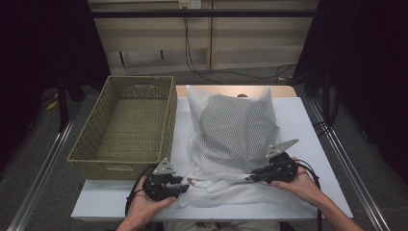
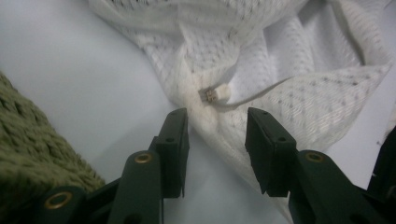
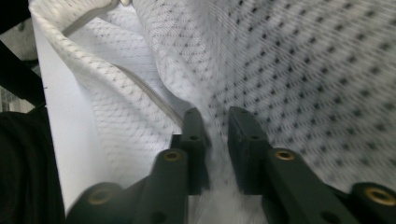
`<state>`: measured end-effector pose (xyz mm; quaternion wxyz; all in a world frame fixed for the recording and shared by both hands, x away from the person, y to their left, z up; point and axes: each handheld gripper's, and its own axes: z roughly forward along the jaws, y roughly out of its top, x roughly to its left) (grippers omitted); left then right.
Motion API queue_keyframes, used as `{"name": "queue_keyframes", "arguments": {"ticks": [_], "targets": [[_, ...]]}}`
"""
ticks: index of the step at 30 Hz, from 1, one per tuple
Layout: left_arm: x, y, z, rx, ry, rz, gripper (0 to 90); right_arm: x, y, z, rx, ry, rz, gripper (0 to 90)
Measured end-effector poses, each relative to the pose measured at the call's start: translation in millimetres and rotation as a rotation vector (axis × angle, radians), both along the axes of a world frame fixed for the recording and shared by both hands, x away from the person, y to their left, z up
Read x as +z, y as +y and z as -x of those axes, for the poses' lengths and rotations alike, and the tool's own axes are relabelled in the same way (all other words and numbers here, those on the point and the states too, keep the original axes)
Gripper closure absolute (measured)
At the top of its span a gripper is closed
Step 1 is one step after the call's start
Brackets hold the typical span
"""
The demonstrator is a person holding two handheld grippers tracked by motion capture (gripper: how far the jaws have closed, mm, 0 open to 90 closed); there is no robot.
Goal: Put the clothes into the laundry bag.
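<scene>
On the table [image 1: 308,125], the mesh bag [image 1: 235,139] lies lengthwise, front to back.

1. The white mesh laundry bag [image 1: 235,139] lies on the counter [image 1: 312,125], just beside the woven basket [image 1: 125,125].
2. Its fabric is thin netting with small dark dots, crumpled into many folds at the near end.
3. A white drawstring [image 2: 252,95] with a small end piece lies across the near folds.
4. One fold sits pinched in the right tool [image 3: 215,116].
</scene>
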<state>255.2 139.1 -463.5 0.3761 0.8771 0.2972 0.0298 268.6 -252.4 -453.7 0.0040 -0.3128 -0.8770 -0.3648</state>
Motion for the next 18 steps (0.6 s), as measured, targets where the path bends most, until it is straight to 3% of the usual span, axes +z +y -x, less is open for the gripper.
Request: {"name": "queue_keyframes", "arguments": {"ticks": [5,7,8,10,12,14,18], "targets": [[-5.7,-5.7,-2.4,-0.018,0.021,-0.026,62.6,7.8,-14.1,17.0,-0.026,-0.048,-0.017,70.9],[-6.1,-6.0,-3.4,-0.020,0.011,-0.035,65.0,12.5,-20.2,23.5,-0.056,-0.068,-0.028,68.2],[-6.1,-5.9,-3.6,-0.016,0.006,-0.041,68.4,14.9,-24.6,26.2,-0.063,-0.076,-0.045,65.9],[-5.7,-4.8,-3.9,-0.038,0.018,-0.044,85.6,19.7,-34.8,32.2,-0.110,-0.089,-0.060,64.0],[-4.5,-5.8,-1.6,-0.047,0.017,-0.040,89.8,21.8,-46.2,38.9,-0.135,-0.098,-0.069,63.3],[-2.9,-6.0,0.3,-0.059,0.029,-0.015,90.0,22.2,-51.5,42.4,-0.155,-0.096,-0.078,62.4],[2.1,-7.4,9.7,-0.086,0.033,0.043,90.0,27.5,-43.9,45.8,-0.129,-0.113,-0.093,60.9]]}}
